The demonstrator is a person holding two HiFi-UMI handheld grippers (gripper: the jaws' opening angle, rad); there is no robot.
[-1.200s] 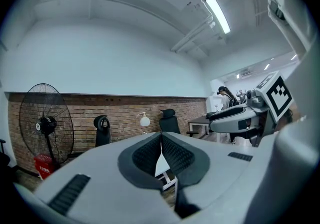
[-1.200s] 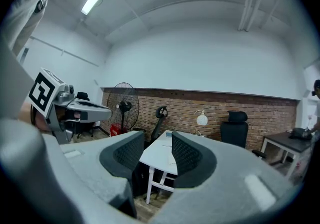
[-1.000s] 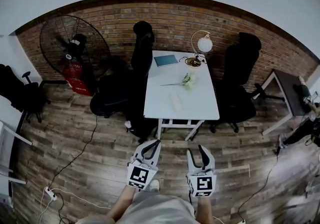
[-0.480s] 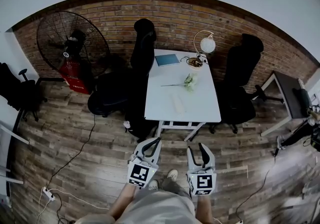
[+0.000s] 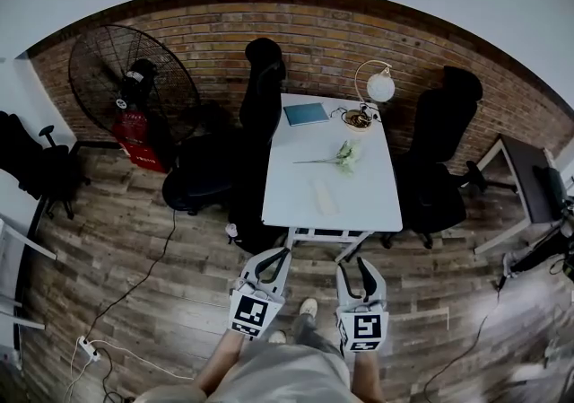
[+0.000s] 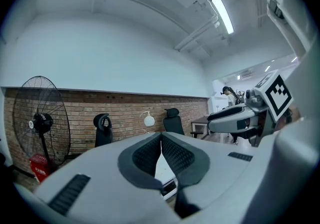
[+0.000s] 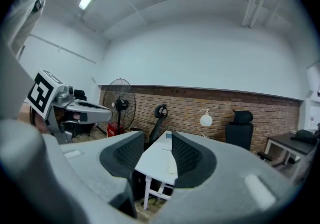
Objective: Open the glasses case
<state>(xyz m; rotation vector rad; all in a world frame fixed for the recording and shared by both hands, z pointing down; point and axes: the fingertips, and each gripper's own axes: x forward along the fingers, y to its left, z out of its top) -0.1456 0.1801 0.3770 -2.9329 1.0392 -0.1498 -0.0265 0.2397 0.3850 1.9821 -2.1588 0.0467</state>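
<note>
The glasses case [image 5: 323, 197] is a pale oblong lying on the near half of the white table [image 5: 294, 188]; it also shows as a light strip [image 7: 172, 166] between the right jaws, far off. Both grippers hang over the wooden floor, short of the table's near edge, and point at it. My left gripper [image 5: 276, 258] has its dark pads [image 6: 174, 155] meeting at the tips with nothing between them. My right gripper [image 5: 353, 268] stands partly open and empty, a clear gap between its pads [image 7: 187, 155].
On the table's far half lie a blue book [image 5: 306, 113], a flower stem [image 5: 341, 155], a bowl [image 5: 358, 118] and a globe lamp [image 5: 380, 85]. Black office chairs [image 5: 258, 91] [image 5: 441, 127] flank it. A big fan [image 5: 126, 78] stands left; cables [image 5: 134, 289] cross the floor.
Both grippers have moved forward towards the table, which now looks a little nearer. A shoe has stepped forward under them. The jaws have kept their spacing.
</note>
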